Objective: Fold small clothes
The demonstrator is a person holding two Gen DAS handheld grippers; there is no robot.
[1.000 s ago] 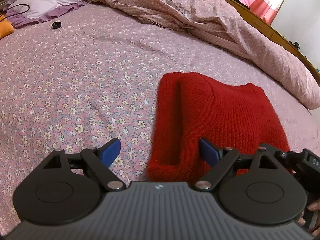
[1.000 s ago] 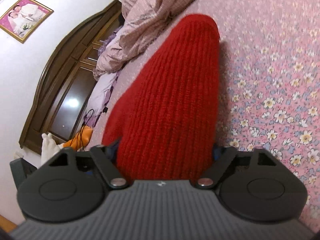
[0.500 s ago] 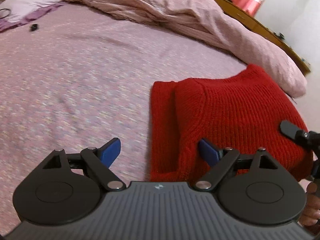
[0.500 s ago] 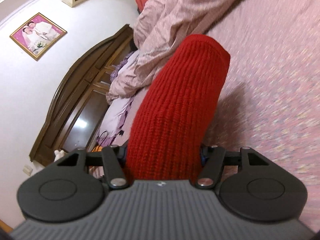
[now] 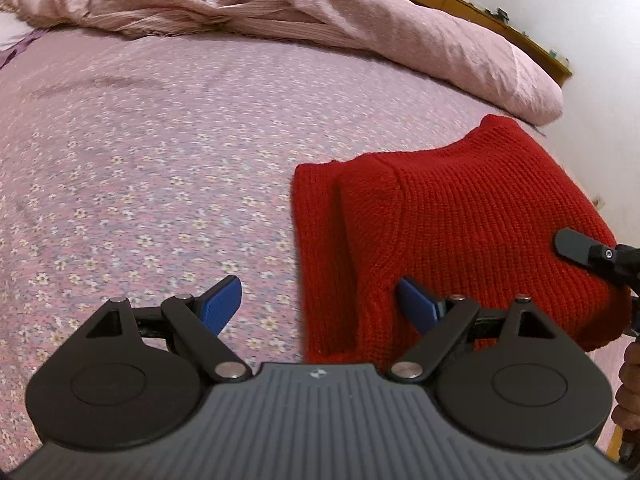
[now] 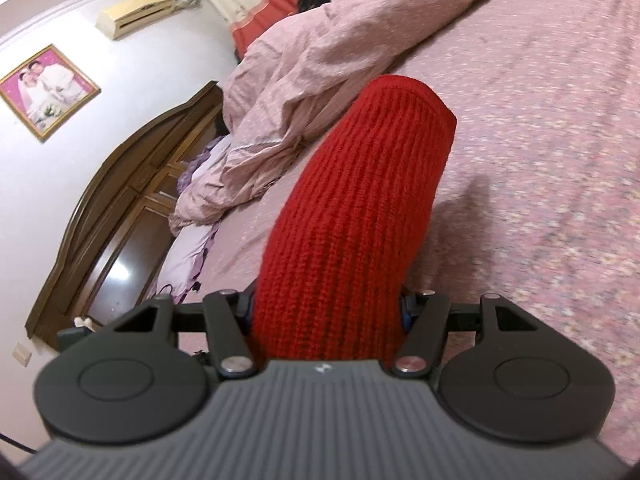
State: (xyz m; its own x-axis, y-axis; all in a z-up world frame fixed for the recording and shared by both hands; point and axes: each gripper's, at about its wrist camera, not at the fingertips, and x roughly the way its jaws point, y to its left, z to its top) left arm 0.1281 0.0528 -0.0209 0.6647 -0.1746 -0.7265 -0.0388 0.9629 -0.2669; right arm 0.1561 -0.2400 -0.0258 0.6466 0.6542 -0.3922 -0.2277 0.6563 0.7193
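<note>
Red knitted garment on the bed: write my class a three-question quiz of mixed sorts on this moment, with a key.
1. True or false: the right tool has the red garment between its fingers.
2. Multiple choice: the left tool is A) shut on the garment, B) open, with one blue finger against the garment's folded edge, C) out of view.
3. Short answer: what lies bunched at the far side of the flowered bedsheet?

Key: 1 true; 2 B; 3 a pink quilt.
</note>
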